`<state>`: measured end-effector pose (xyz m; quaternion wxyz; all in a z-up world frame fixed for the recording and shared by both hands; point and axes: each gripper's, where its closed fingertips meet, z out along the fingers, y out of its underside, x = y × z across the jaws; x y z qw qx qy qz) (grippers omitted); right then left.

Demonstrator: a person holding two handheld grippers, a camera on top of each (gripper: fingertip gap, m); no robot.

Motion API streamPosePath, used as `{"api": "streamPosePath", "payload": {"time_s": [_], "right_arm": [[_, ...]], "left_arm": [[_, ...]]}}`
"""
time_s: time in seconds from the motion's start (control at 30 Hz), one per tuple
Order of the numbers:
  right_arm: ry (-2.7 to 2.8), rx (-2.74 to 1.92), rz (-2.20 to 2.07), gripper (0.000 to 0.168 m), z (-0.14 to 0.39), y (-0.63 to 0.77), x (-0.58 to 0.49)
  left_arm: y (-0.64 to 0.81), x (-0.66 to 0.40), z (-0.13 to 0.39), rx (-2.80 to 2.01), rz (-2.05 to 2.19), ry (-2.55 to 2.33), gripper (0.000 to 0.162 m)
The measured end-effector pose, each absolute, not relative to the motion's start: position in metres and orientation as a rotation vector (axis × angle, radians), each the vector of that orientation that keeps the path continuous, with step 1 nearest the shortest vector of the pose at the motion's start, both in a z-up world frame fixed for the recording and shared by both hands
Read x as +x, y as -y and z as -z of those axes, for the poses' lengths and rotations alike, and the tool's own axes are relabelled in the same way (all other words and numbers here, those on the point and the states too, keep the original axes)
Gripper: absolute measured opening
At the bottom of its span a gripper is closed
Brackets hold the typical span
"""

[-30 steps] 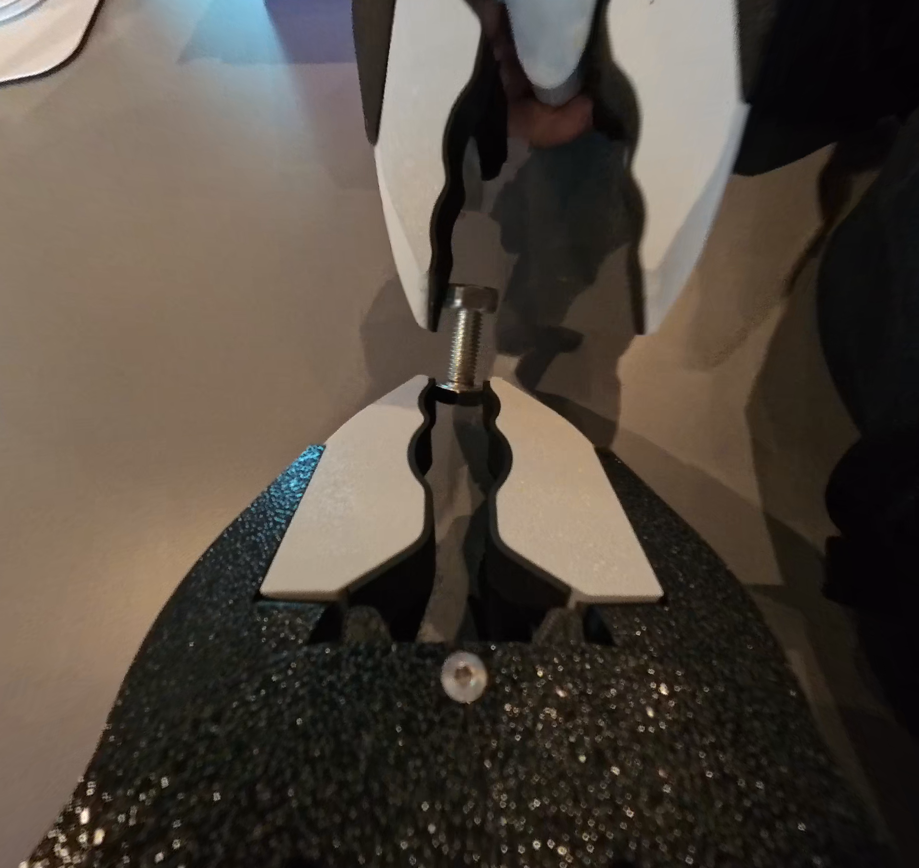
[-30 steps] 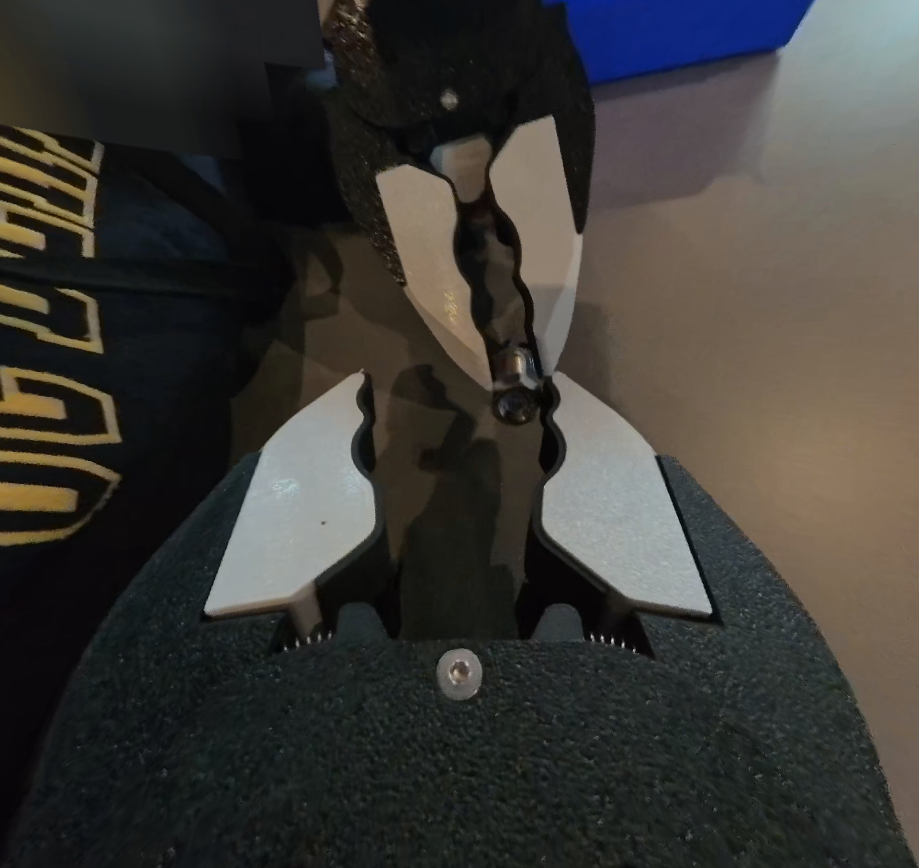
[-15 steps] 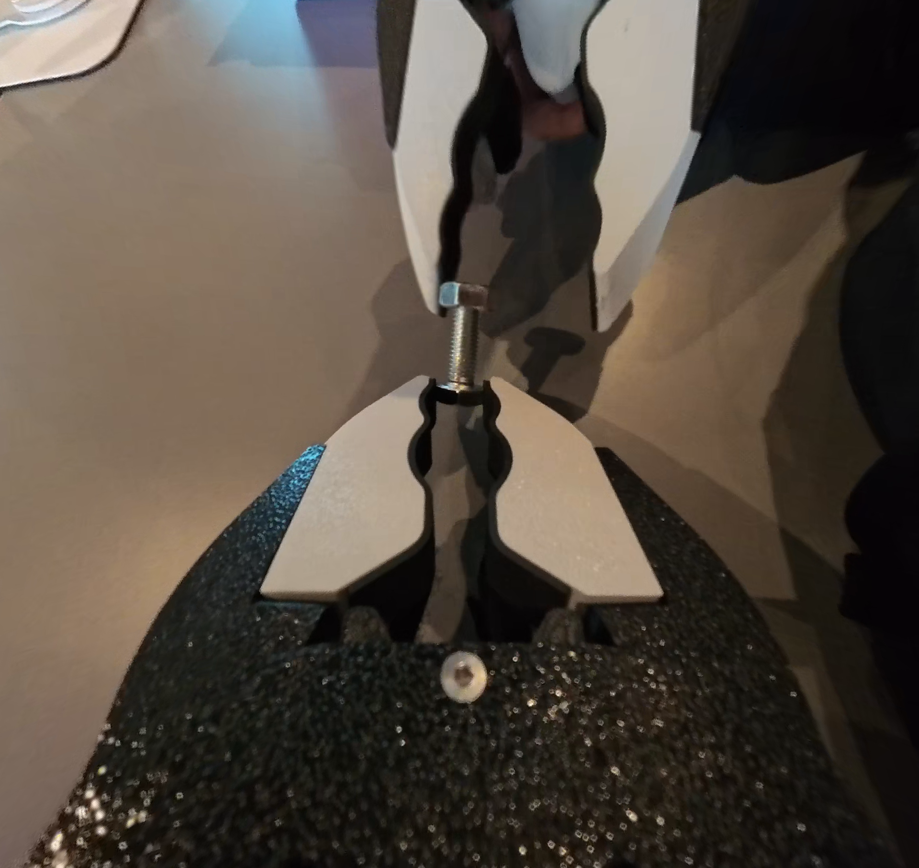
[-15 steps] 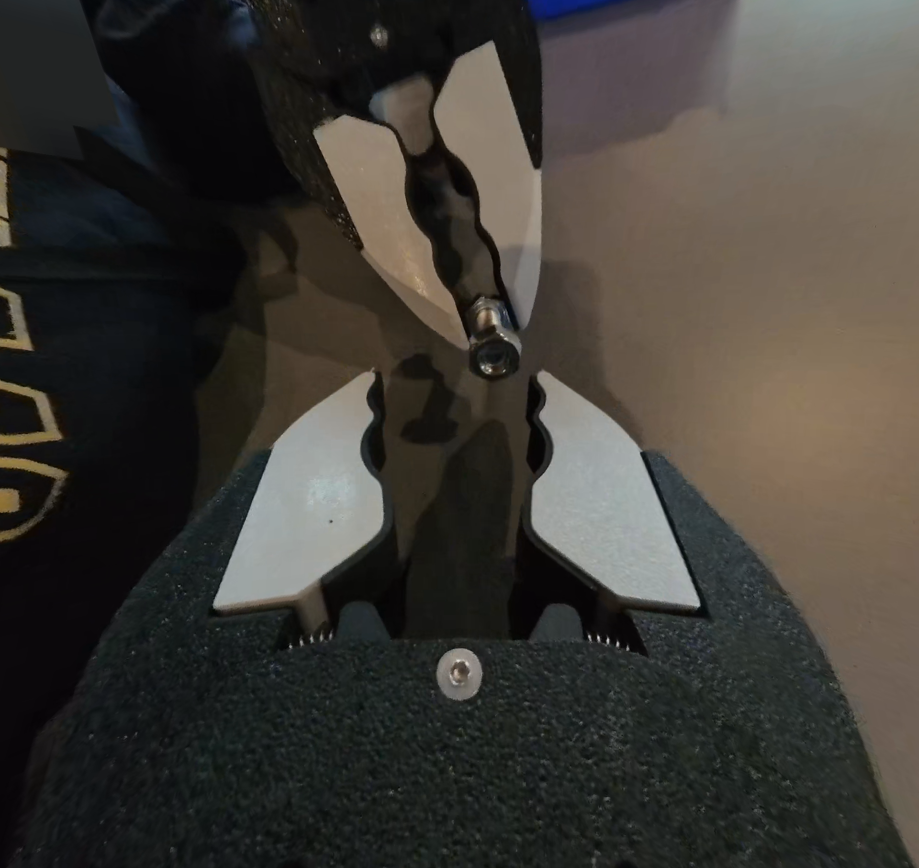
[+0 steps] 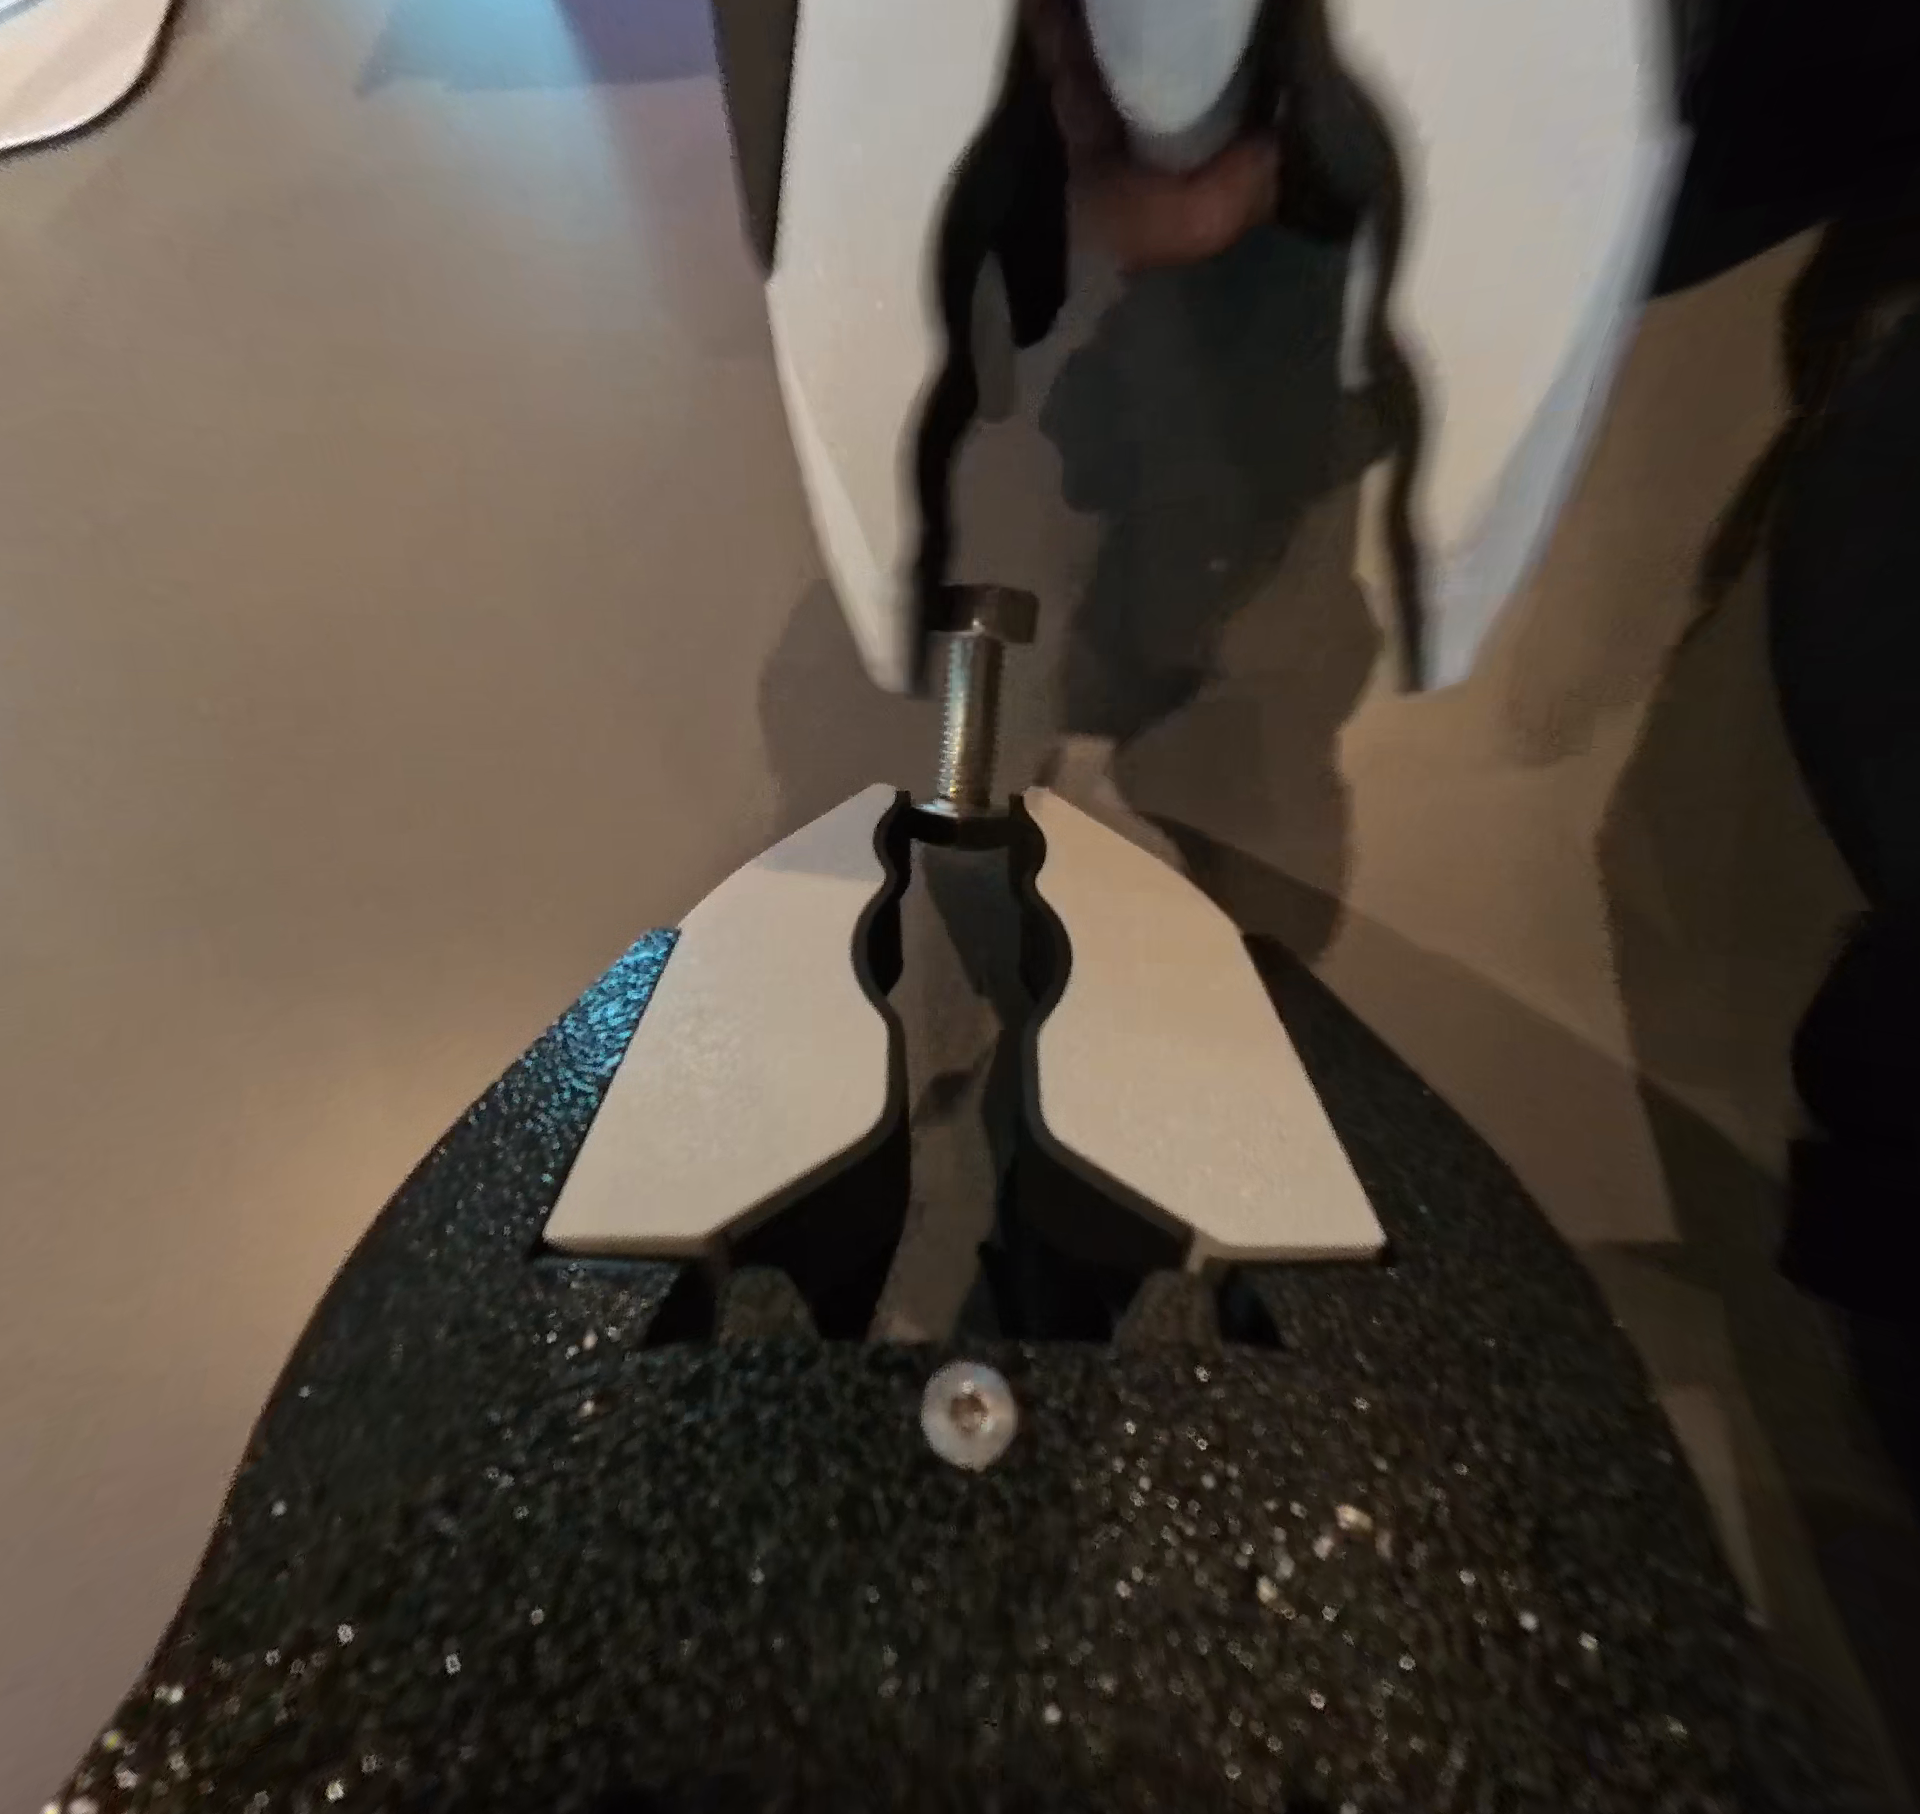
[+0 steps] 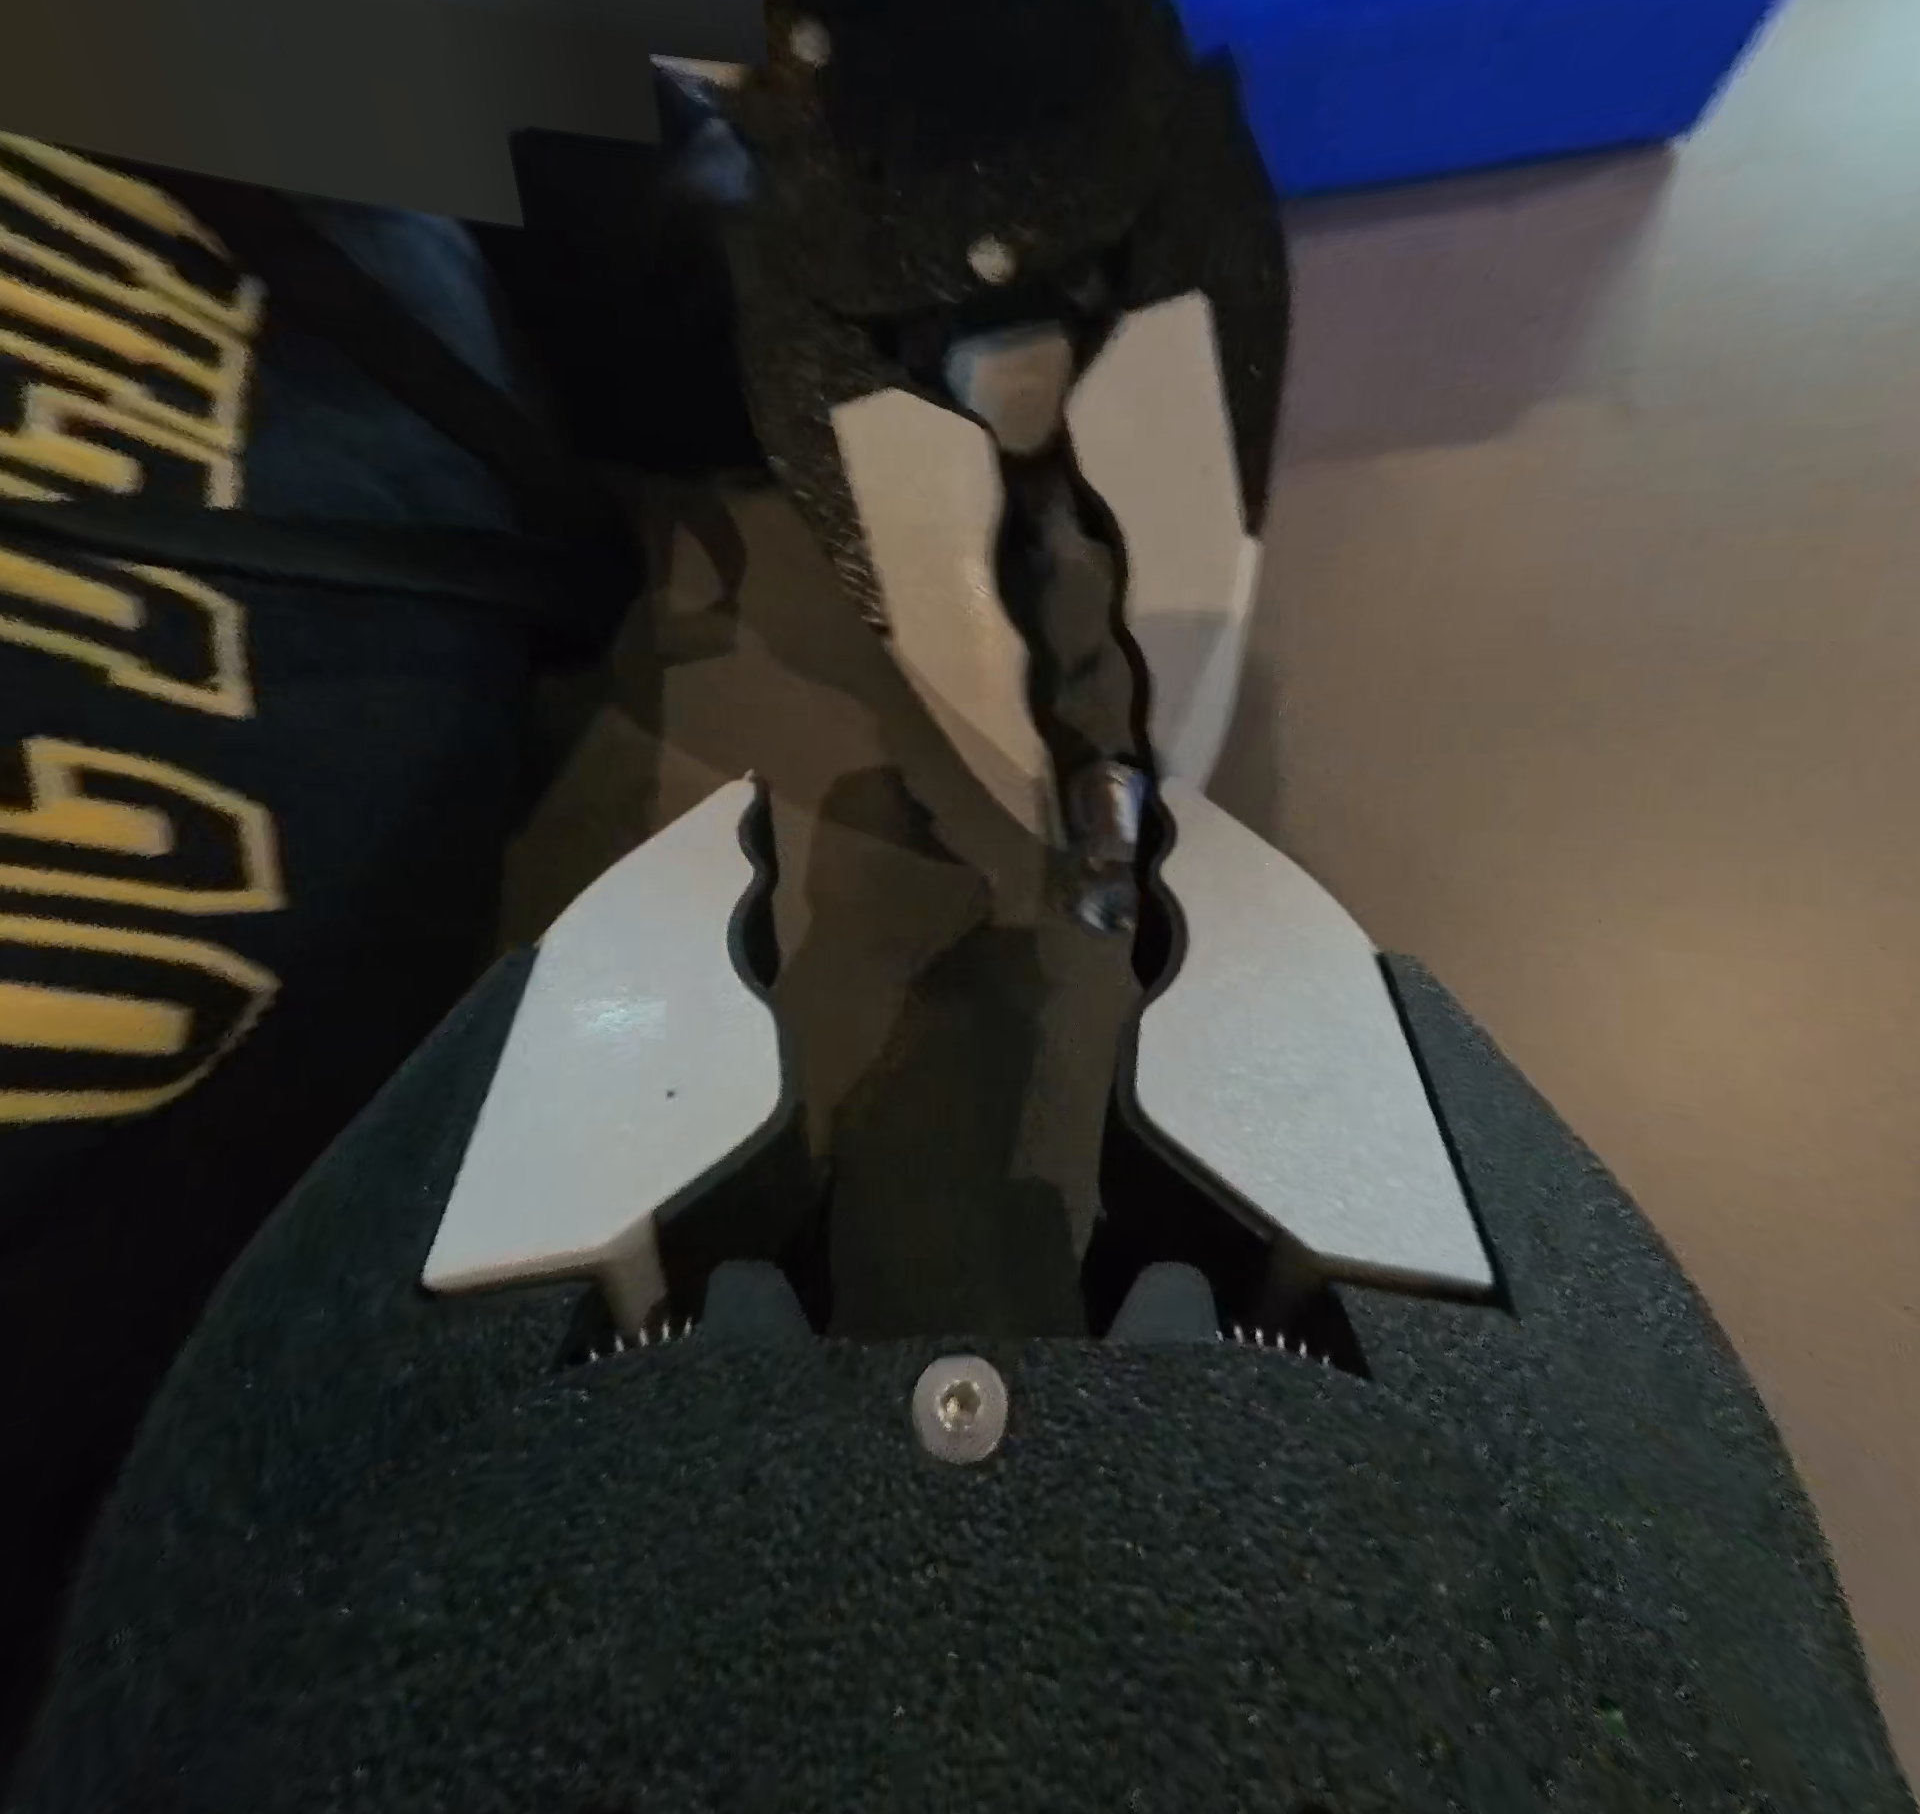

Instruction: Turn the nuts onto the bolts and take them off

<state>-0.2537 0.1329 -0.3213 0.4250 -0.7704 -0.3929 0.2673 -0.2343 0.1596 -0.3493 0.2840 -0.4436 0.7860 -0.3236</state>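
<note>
My left gripper point(image 5: 958, 808) is shut on a dark nut point(image 5: 961, 822) at its fingertips. A silver bolt point(image 5: 968, 715) sits in the nut and points forward, with its hex head point(image 5: 987, 613) at the far end. My right gripper point(image 5: 1164, 663) comes from the opposite side with its jaws wide open, and one of its fingers point(image 5: 862, 476) lies against the bolt head. In the right wrist view the right gripper point(image 6: 966, 798) is open. The bolt head point(image 6: 1107, 897) sits just inside its right finger point(image 6: 1278, 1037), held by the left gripper point(image 6: 1107, 808).
Both grippers hover over a tan table point(image 5: 364, 621). A blue bin point(image 6: 1455, 29) stands at the back. A pale tray point(image 5: 62, 19) lies at the far left. A person's dark garment with yellow lettering point(image 6: 156, 673) is close on the right gripper's left side.
The right gripper drew back from the bolt half a second ago and has come close again, still open. The left gripper has kept its hold throughout.
</note>
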Motion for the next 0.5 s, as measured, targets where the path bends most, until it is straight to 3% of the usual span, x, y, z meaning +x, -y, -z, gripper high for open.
{"api": "streamPosePath", "payload": {"time_s": [0.2,0.5], "right_arm": [[0.896,-1.898,-0.583,0.061,0.309,-0.143,-0.239],[0.813,-2.103,-0.696,0.050,0.333,-0.141,-0.231]], "left_arm": [[-0.162,-0.233,0.346,-1.201,0.884,-2.068,0.017],[-0.171,-0.231,0.341,-1.241,0.881,-2.001,0.017]]}}
